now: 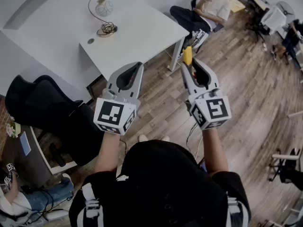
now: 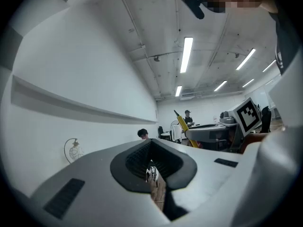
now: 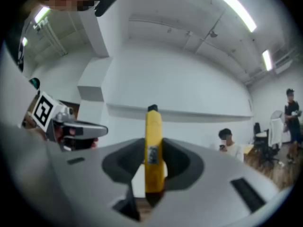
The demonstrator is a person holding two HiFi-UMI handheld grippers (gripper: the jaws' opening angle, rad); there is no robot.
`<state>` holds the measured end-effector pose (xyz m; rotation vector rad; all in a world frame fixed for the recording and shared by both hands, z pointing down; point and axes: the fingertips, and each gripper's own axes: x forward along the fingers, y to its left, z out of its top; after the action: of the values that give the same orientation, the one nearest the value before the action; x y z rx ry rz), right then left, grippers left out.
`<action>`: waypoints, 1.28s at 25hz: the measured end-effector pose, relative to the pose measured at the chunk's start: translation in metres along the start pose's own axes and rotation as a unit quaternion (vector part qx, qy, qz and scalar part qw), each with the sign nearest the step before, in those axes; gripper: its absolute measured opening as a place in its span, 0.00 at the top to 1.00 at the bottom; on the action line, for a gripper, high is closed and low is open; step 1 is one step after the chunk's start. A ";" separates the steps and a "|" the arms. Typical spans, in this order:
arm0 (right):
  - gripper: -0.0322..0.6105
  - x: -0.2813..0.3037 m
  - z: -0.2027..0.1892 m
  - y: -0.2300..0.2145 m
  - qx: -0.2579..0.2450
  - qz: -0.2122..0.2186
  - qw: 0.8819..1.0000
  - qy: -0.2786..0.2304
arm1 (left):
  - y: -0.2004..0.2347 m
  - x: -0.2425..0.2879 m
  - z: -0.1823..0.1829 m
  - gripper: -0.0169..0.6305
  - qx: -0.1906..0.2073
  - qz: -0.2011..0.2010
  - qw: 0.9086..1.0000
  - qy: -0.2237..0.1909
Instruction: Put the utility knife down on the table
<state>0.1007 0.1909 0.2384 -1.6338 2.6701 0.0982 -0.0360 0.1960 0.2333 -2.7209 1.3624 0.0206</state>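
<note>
**STATUS – UTILITY KNIFE IN RIGHT GRIPPER, OFF THE TABLE**

1. Right gripper: held level at approx. chest height by the operator. Jaws are closed on the utility knife, w/ a pad pressing each flat side of the yellow body. In the right gripper view the knife stands upright between the pads, its dark end on top and a small label at mid-body. Its front part sticks out past the jaw tips.

2. Knife pos.: in the air over the wood floor, near the front right leg of the white table and not touching the tabletop.

3. Left gripper: also level, beside the right one and well apart from it. Jaws are together at the tips, and only the hollow between the black pads stays clear. Nothing is held.

4. Each gripper carries 1 marker cube at the hand end.

5. Tabletop, far side: a wire-frame lamp and a cable coil just beside it, both well away from the knife.

6. Surroundings: a black office chair to the operator's left; 1 seated person beyond the table's right end.
</note>
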 end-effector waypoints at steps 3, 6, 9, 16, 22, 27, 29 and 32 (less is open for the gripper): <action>0.73 -0.002 0.003 0.000 -0.004 0.001 1.000 0.000 | 0.002 -0.001 0.001 0.95 -0.005 0.007 1.000 0.002; 0.73 -0.004 0.001 -0.002 -0.005 -0.001 1.000 0.002 | 0.002 -0.001 0.002 0.95 -0.011 0.010 1.000 0.002; 0.73 -0.005 -0.001 -0.005 0.004 -0.003 1.000 0.004 | 0.000 0.001 0.001 0.95 -0.011 0.011 1.000 0.003; 0.73 -0.012 -0.006 -0.014 0.009 0.004 1.000 0.017 | -0.015 0.009 -0.004 0.95 -0.010 0.008 1.000 0.014; 0.73 -0.021 -0.015 -0.026 0.009 0.015 1.000 0.010 | -0.034 0.015 -0.014 0.95 -0.007 0.014 1.000 0.020; 0.73 -0.031 -0.026 -0.038 0.006 0.020 1.000 0.011 | -0.051 0.017 -0.023 0.95 -0.006 0.021 0.999 0.026; 0.73 -0.035 -0.030 -0.042 0.004 0.022 1.000 0.014 | -0.057 0.020 -0.026 0.95 -0.006 0.022 0.999 0.029; 0.73 -0.038 -0.033 -0.048 0.003 0.023 1.000 0.015 | -0.064 0.023 -0.028 0.95 -0.002 0.024 0.999 0.030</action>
<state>0.1615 0.2015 0.2707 -1.5841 2.7284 0.0674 0.0280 0.2125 0.2647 -2.7137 1.4447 -0.0554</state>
